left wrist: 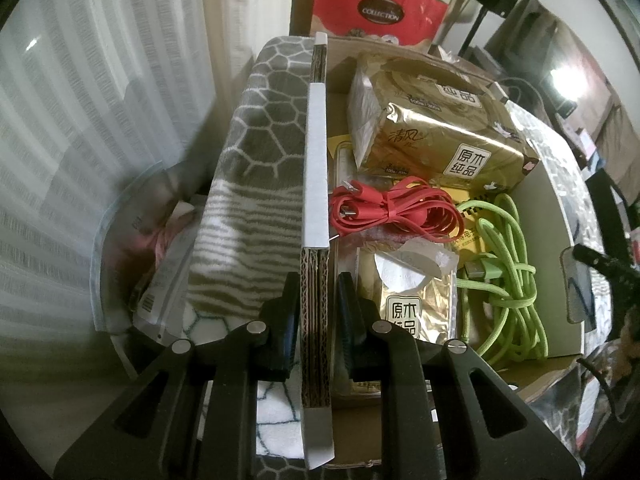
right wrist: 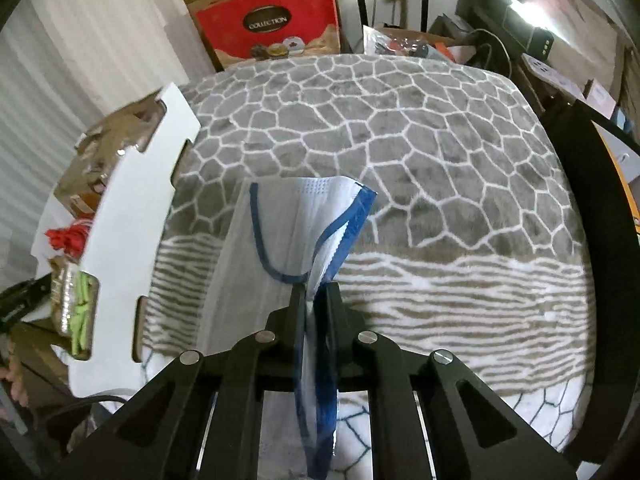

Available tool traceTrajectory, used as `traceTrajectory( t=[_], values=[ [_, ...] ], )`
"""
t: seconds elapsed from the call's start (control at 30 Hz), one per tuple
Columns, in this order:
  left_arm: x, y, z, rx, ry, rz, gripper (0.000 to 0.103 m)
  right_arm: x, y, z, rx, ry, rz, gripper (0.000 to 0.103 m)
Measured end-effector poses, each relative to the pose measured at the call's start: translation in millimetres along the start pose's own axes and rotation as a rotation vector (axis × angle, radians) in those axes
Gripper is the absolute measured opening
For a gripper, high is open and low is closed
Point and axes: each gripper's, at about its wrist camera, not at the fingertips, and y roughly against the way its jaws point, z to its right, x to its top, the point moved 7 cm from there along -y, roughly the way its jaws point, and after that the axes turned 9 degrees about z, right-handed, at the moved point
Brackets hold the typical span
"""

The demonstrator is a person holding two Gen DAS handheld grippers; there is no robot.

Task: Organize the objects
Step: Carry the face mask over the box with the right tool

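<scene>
Cardboard box wall point(left wrist: 316, 184), held upright: left tool point(left wrist: 318, 292) straddles its edge, fingers not visibly touching it. Inside lie tissue packs point(left wrist: 436, 128), red cable point(left wrist: 396, 208), green cable point(left wrist: 504, 276). Right tool point(right wrist: 314, 292) is clenched on a blue-edged face mask point(right wrist: 280, 232) over the blanket point(right wrist: 400, 140); the box lies to its left, nearer the left hand.

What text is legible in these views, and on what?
"COLLECTION": red gift bag, in both views.
"原木纯品": gold tissue pack, label repeated.
"清风": same pack's end.
"原木": opened tissue pack; rest hidden.
Yellow card under the cables: unreadable.
</scene>
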Motion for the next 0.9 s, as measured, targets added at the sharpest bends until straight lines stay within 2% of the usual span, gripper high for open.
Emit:
traceTrajectory(
  t=[0.23, 0.37, 0.6, 0.77, 0.9],
  values=[
    [0, 0, 1, 0.001, 0.0, 0.001, 0.017, 33, 35, 18, -0.042, 0.002, 0.089, 0.008],
    [0, 0, 2, 0.0, 0.0, 0.001, 0.017, 50, 54, 7, 0.063, -0.007, 0.117, 0.008],
    [-1, 1, 2, -0.001, 0.001, 0.002, 0.017, 67, 68, -62, 0.239, 0.044, 0.112, 0.009],
    [-1, 1, 1, -0.012, 0.01, 0.0, 0.017, 69, 61, -119, 0.295, 0.106, 0.093, 0.009],
    [0, 1, 0, -0.027, 0.02, -0.003, 0.017, 66, 45, -148, 0.32, 0.13, 0.059, 0.009]
  ],
)
